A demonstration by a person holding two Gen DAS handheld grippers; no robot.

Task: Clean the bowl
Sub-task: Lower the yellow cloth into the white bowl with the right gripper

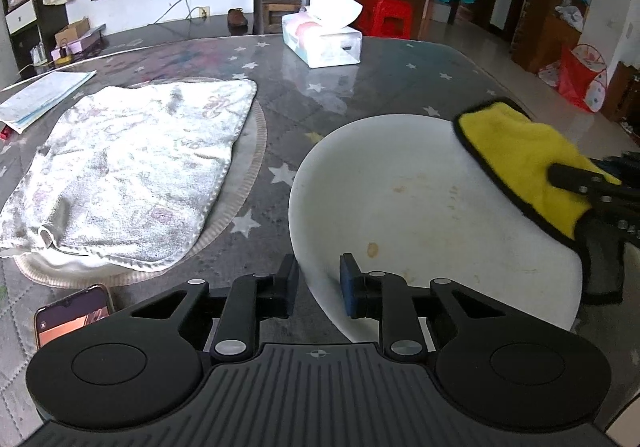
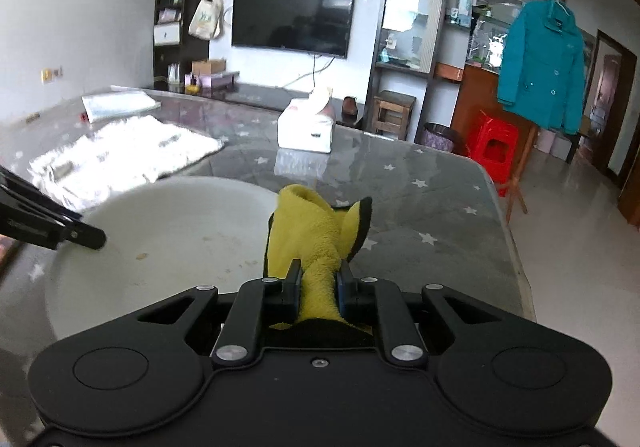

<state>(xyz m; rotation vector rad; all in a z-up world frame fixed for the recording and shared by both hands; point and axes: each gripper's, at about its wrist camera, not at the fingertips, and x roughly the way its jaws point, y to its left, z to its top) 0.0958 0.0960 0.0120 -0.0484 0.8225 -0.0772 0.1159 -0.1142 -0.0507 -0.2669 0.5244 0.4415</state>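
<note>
A white bowl (image 1: pixel 420 199) (image 2: pixel 180 223) with brownish stains inside stands on the star-patterned table. My left gripper (image 1: pixel 318 279) straddles its near-left rim, one finger outside and the blue-padded finger (image 1: pixel 352 283) inside, and is shut on the rim. From the right wrist view one of its fingers (image 2: pixel 80 237) shows at the bowl's left edge. My right gripper (image 2: pixel 318 283) is shut on a yellow cloth (image 2: pixel 312 235) with black trim. The cloth (image 1: pixel 520 151) hangs over the bowl's right rim, with the right gripper (image 1: pixel 560 173) behind it.
A white towel (image 1: pixel 132 167) lies on a round mat left of the bowl. A tissue box (image 1: pixel 324 41) (image 2: pixel 306 131) stands at the far side. A phone (image 1: pixel 72 321) lies near the front left and papers (image 1: pixel 40 95) at the far left. The table edge (image 2: pixel 516 267) runs down the right.
</note>
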